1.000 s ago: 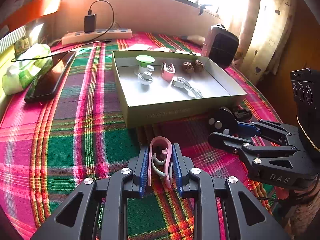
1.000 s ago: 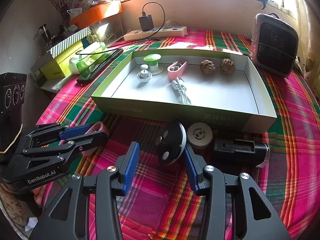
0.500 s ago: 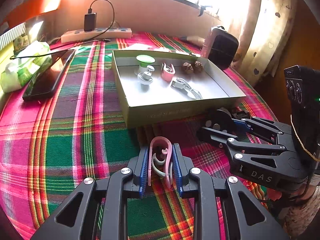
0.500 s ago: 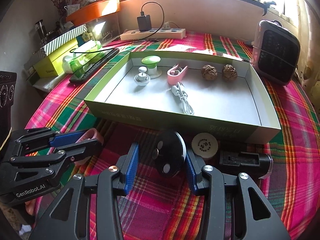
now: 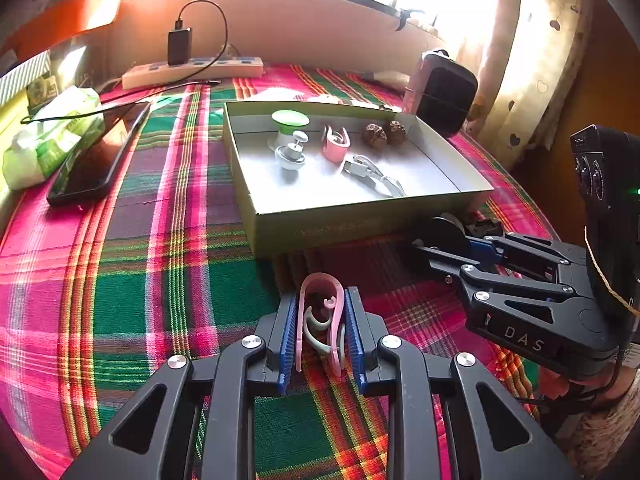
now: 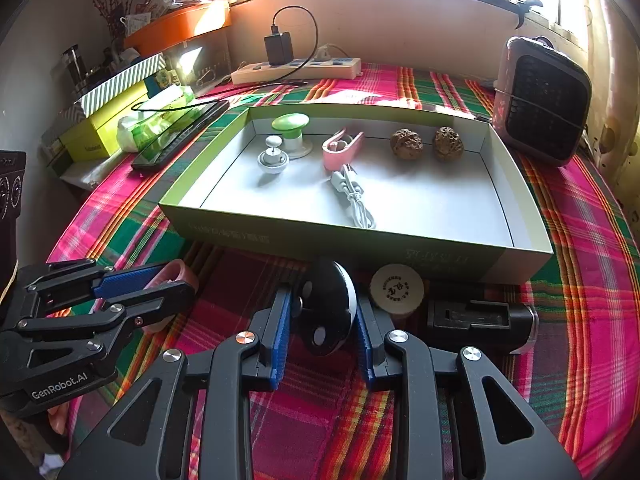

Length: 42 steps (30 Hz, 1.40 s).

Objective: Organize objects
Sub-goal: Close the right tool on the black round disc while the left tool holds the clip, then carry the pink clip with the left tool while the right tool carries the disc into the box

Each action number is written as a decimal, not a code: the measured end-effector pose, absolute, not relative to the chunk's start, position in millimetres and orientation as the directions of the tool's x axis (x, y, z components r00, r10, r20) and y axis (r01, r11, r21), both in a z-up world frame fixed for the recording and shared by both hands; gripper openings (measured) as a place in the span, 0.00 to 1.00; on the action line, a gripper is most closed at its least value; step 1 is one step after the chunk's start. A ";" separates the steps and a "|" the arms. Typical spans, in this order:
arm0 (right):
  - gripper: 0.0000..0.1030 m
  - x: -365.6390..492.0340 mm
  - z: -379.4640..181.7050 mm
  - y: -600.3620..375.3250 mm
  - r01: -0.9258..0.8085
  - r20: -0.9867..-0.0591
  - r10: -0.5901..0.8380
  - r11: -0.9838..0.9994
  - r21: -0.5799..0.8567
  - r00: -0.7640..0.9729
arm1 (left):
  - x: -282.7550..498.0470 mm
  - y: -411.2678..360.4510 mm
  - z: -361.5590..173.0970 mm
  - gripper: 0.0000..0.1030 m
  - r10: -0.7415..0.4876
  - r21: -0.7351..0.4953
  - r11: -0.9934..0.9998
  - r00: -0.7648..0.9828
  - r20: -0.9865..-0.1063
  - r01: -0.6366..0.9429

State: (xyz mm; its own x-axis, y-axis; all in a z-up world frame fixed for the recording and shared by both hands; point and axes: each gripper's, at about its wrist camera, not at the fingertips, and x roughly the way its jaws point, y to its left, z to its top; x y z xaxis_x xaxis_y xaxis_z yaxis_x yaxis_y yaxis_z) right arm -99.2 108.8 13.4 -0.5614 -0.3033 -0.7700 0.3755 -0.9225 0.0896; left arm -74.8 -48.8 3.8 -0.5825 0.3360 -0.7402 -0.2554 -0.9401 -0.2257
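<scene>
My left gripper is shut on a pink clip, low over the plaid cloth in front of the open cardboard box. My right gripper is shut on a black and white round disc just before the box's front wall. The box holds a green-topped piece, a white knob, a second pink clip, a white cable and two walnuts. The left gripper shows in the right wrist view, the right gripper in the left wrist view.
A round white lid and a black block lie by the box's front wall. A small heater stands at the right. A phone, a tissue pack and a power strip lie to the left and back.
My right gripper has closed onto the round disc, which it only straddled a second ago. Both grippers have edged slightly toward the box. The left still holds the pink clip.
</scene>
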 end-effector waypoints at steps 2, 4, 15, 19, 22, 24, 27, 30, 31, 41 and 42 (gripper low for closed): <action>0.29 -99.1 13.4 108.9 0.376 -0.770 -0.304 -0.922 0.091 -0.561 | -74.7 -48.8 4.0 0.21 0.337 -0.227 -0.940 -0.582 -0.740 -0.255; 0.29 -99.1 13.5 109.2 0.376 -0.770 -0.305 -0.922 0.092 -0.561 | -74.6 -48.8 4.1 0.21 0.337 -0.227 -0.940 -0.582 -0.740 -0.255; 0.29 -99.3 14.0 110.4 0.375 -0.769 -0.313 -0.921 0.103 -0.558 | -73.8 -47.7 5.1 0.21 0.320 -0.205 -0.945 -0.587 -0.744 -0.255; 0.29 -99.2 14.1 112.9 0.373 -0.767 -0.321 -0.921 0.115 -0.555 | -73.1 -46.2 6.0 0.21 0.302 -0.183 -0.950 -0.589 -0.749 -0.254; 0.29 -98.1 15.3 114.1 0.373 -0.764 -0.327 -0.920 0.122 -0.557 | -72.8 -47.0 6.7 0.21 0.290 -0.174 -0.954 -0.592 -0.752 -0.246; 0.29 -96.8 16.6 114.5 0.377 -0.760 -0.333 -0.918 0.125 -0.558 | -72.8 -48.4 7.3 0.21 0.285 -0.172 -0.955 -0.596 -0.751 -0.240; 0.29 -95.2 18.2 114.4 0.382 -0.755 -0.341 -0.915 0.130 -0.559 | -72.3 -49.9 10.1 0.21 0.277 -0.167 -0.958 -0.605 -0.747 -0.232; 0.29 -94.0 20.3 115.2 0.384 -0.751 -0.350 -0.913 0.139 -0.560 | -71.5 -50.0 13.4 0.21 0.271 -0.159 -0.960 -0.612 -0.743 -0.231; 0.29 -93.5 21.3 115.5 0.384 -0.749 -0.352 -0.913 0.140 -0.561 | -71.4 -49.9 14.5 0.21 0.269 -0.156 -0.960 -0.614 -0.742 -0.232; 0.29 -90.7 32.8 118.7 0.393 -0.727 -0.375 -0.906 0.156 -0.575 | -71.9 -47.2 26.8 0.21 0.263 -0.146 -0.962 -0.630 -0.731 -0.232; 0.29 -90.6 34.4 120.0 0.393 -0.724 -0.378 -0.905 0.160 -0.576 | -72.0 -46.5 28.3 0.21 0.264 -0.145 -0.961 -0.633 -0.728 -0.234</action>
